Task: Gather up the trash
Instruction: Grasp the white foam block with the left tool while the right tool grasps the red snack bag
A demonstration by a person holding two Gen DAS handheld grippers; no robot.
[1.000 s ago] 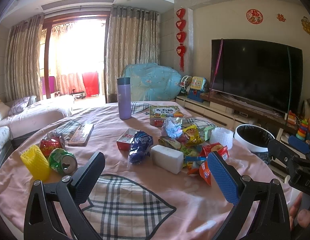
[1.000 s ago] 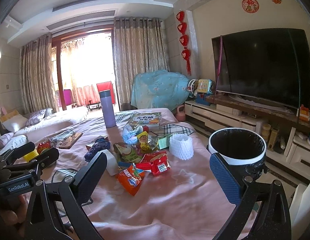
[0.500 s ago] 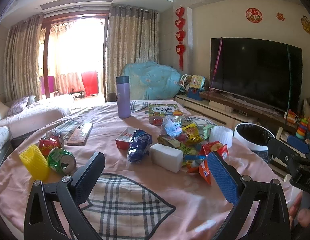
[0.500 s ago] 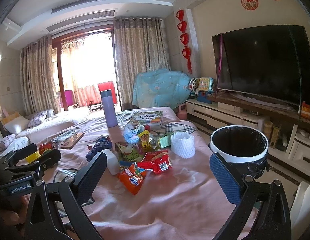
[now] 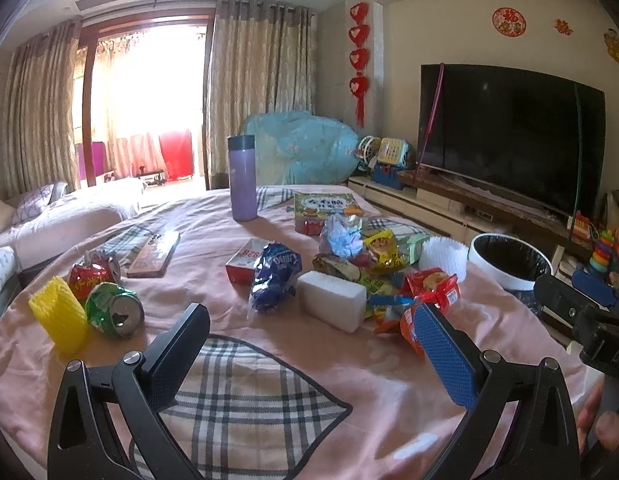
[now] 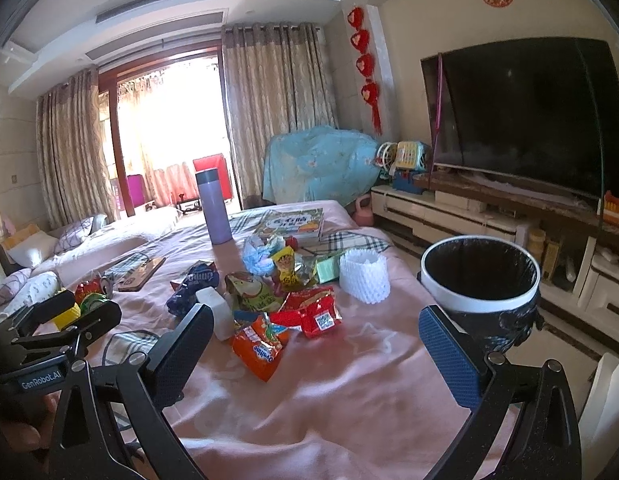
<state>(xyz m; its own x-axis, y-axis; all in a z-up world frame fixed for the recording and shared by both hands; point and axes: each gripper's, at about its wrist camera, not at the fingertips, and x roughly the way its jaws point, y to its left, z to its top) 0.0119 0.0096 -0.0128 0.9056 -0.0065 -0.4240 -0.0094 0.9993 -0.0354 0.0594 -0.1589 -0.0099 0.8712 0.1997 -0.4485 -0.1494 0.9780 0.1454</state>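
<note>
Left gripper (image 5: 309, 344) nearer; can (image 5: 114, 310) seemingly sideways.

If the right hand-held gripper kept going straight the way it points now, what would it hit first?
Most likely the orange snack packet, the nearest litter between the open right hand-held gripper fingers, with the red packet just behind. Depth is unclear; it could meet the pink tablecloth first.

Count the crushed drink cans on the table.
2, both at the table's left edge: a red can behind a green can, beside the yellow foam sleeve. Others may hide under wrappers.
</note>
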